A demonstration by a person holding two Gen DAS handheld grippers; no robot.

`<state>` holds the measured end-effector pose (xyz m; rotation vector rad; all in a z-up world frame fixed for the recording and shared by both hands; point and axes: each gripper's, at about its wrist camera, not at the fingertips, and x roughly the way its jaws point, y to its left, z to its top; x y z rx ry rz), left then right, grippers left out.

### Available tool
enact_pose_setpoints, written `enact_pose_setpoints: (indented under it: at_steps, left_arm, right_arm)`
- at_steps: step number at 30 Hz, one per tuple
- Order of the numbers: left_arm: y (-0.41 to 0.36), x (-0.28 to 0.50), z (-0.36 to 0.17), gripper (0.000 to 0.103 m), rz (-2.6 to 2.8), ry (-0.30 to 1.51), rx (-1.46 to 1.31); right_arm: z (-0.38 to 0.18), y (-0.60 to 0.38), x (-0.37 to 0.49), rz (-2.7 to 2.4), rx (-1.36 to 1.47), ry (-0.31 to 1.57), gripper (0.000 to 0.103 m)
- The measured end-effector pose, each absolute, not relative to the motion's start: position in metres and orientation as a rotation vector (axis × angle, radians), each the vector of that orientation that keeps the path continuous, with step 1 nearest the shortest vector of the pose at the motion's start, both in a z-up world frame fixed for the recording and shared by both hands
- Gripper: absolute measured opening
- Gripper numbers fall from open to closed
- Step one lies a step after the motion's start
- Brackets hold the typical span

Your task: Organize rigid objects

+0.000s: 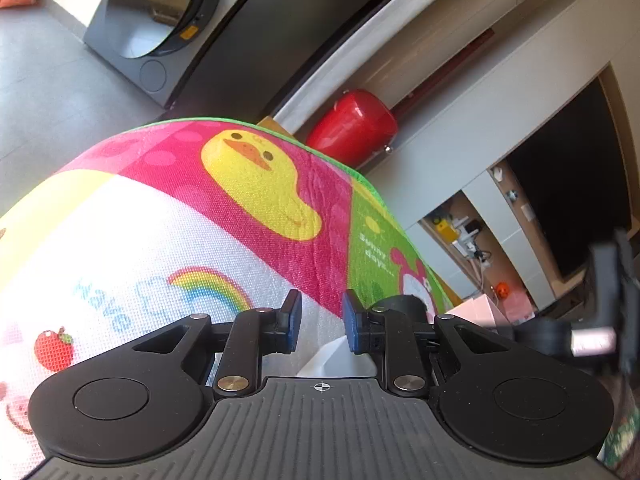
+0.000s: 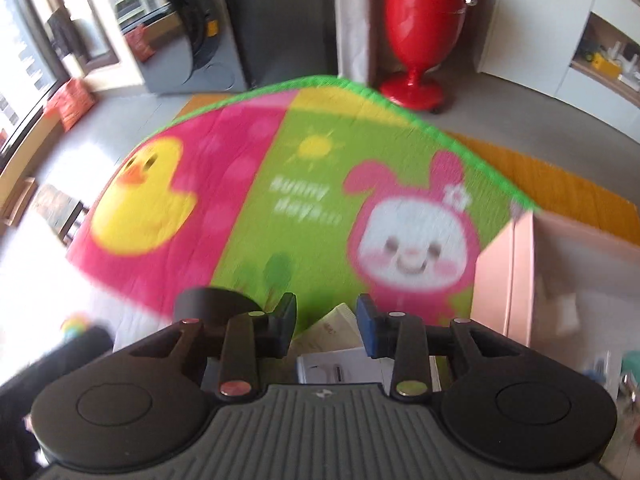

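Boxes (image 2: 340, 344), small and pale, lay on the play mat (image 2: 280, 160) beneath the empty, parted right gripper (image 2: 326, 330), left of the pink bin (image 2: 516, 280); the left gripper (image 1: 321, 322), likewise parted, should descend squarely before closing.

We can't make out the white box (image 2: 340, 364) under the right gripper (image 2: 326, 326), half hidden by its body. Right wrist view's all smeared. At 3 o'clock, the pink box (image 2: 520, 280) runs off frame.
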<state>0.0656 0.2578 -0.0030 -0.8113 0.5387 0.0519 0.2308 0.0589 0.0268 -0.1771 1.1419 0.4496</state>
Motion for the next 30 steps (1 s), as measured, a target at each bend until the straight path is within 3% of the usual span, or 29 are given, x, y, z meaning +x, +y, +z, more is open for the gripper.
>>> enact_pose_setpoints:
  at_steps: [9, 10, 12, 14, 21, 27, 30]
  left_arm:
    - [0.243, 0.070, -0.003, 0.026, -0.033, 0.557, -0.766]
    - [0.240, 0.070, -0.002, 0.026, -0.040, 0.559, -0.755]
    - [0.235, 0.069, 0.000, 0.026, -0.059, 0.569, -0.740]
    - [0.229, 0.066, 0.002, 0.026, -0.096, 0.578, -0.737]
    - [0.201, 0.030, 0.034, 0.026, -0.151, 0.536, -0.535]
    - [0.173, -0.008, 0.038, 0.026, -0.245, 0.667, -0.363]
    - [0.169, -0.024, 0.030, 0.026, -0.264, 0.731, -0.362]
  right_arm:
    - [0.038, 0.037, 0.124, 0.687, -0.257, 1.112, 0.036]
    - [0.040, 0.033, 0.109, 0.696, -0.290, 1.072, 0.039]
    - [0.045, 0.022, 0.078, 0.720, -0.358, 0.978, 0.059]
    - [0.048, 0.009, 0.048, 0.737, -0.407, 0.875, 0.066]
    - [0.048, -0.054, 0.001, 0.651, -0.421, 0.791, 0.069]
    - [0.036, -0.109, -0.015, 0.533, -0.328, 0.819, 0.071]
    - [0.028, -0.134, -0.013, 0.509, -0.207, 0.832, 0.078]
